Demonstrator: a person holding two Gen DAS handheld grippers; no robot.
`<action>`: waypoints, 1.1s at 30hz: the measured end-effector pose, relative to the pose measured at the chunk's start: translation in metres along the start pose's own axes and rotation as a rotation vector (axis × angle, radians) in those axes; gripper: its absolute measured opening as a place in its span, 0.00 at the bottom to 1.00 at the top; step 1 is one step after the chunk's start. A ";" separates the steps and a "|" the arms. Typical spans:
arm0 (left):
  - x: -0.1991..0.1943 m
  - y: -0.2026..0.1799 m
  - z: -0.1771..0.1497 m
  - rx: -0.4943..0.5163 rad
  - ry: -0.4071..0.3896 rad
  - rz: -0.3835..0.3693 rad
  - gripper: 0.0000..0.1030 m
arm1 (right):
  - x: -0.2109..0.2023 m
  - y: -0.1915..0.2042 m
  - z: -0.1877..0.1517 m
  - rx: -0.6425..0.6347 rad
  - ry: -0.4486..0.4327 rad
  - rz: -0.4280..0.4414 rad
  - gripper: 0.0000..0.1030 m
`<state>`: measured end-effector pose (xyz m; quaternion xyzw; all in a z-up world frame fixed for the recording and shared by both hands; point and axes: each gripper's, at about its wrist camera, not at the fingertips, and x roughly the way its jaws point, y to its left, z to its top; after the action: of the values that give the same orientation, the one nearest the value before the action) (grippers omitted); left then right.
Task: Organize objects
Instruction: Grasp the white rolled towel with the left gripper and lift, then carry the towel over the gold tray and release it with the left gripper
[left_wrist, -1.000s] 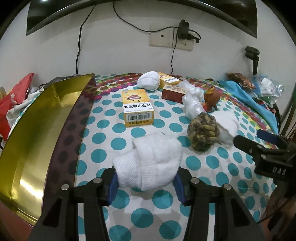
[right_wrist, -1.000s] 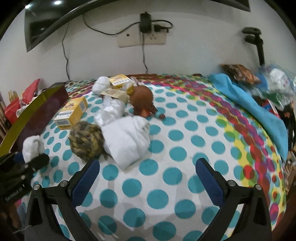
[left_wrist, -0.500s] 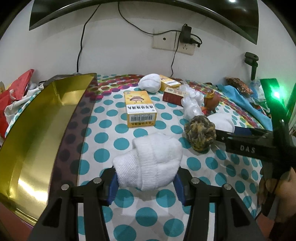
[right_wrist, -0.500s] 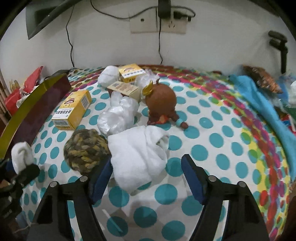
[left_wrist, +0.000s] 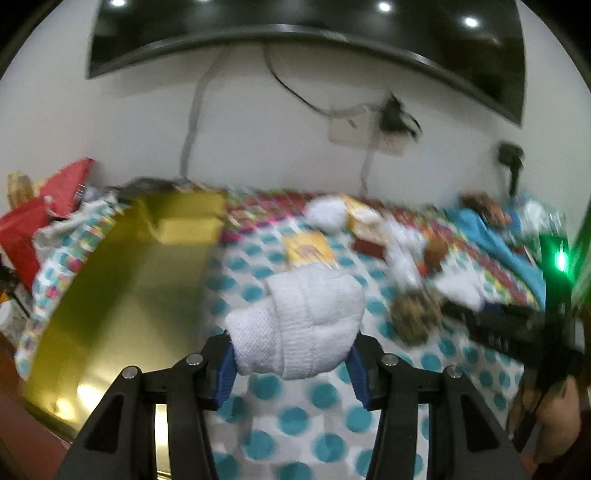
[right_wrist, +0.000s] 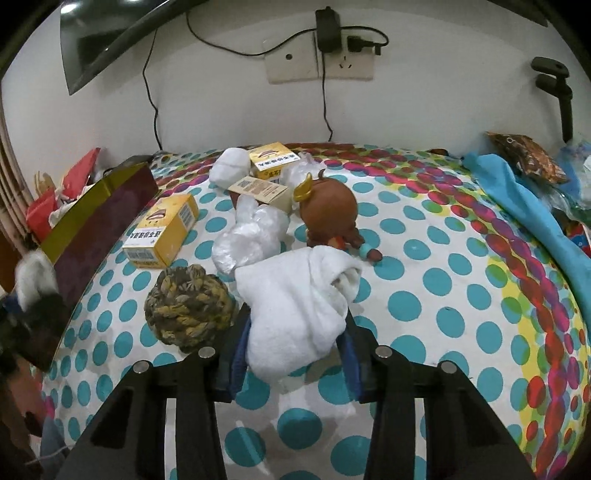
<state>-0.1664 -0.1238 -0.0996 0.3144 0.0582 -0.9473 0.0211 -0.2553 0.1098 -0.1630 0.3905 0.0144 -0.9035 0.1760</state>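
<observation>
My left gripper (left_wrist: 291, 369) is shut on a rolled white sock (left_wrist: 299, 325) and holds it above the dotted tablecloth, beside the gold box (left_wrist: 122, 295) at the left. My right gripper (right_wrist: 293, 356) is shut on a white folded cloth (right_wrist: 299, 299) that rests on the table. A brown-yellow rope ball (right_wrist: 188, 308) lies just left of that cloth. The left wrist view is blurred by motion.
On the dotted tablecloth (right_wrist: 424, 302) lie a yellow carton (right_wrist: 162, 236), a brown toy figure (right_wrist: 328, 218), a crumpled plastic bag (right_wrist: 251, 240), further small boxes (right_wrist: 269, 162) and a white bundle (right_wrist: 229, 170). A blue cloth (right_wrist: 524, 210) lies at the right edge.
My left gripper has lifted the white sock and swung toward the gold box. My right gripper has moved forward and closed on the white folded cloth.
</observation>
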 end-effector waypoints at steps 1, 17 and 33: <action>-0.005 0.012 0.006 -0.022 -0.022 0.022 0.49 | 0.000 -0.001 0.000 0.005 0.000 -0.002 0.39; 0.020 0.108 -0.002 -0.217 0.099 0.271 0.51 | 0.002 -0.001 -0.001 0.006 0.009 -0.011 0.39; 0.014 0.093 -0.003 -0.196 0.087 0.250 0.63 | 0.000 -0.005 -0.001 0.026 0.004 -0.013 0.39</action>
<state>-0.1689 -0.2157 -0.1189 0.3565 0.1118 -0.9124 0.1668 -0.2565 0.1146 -0.1645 0.3943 0.0057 -0.9040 0.1652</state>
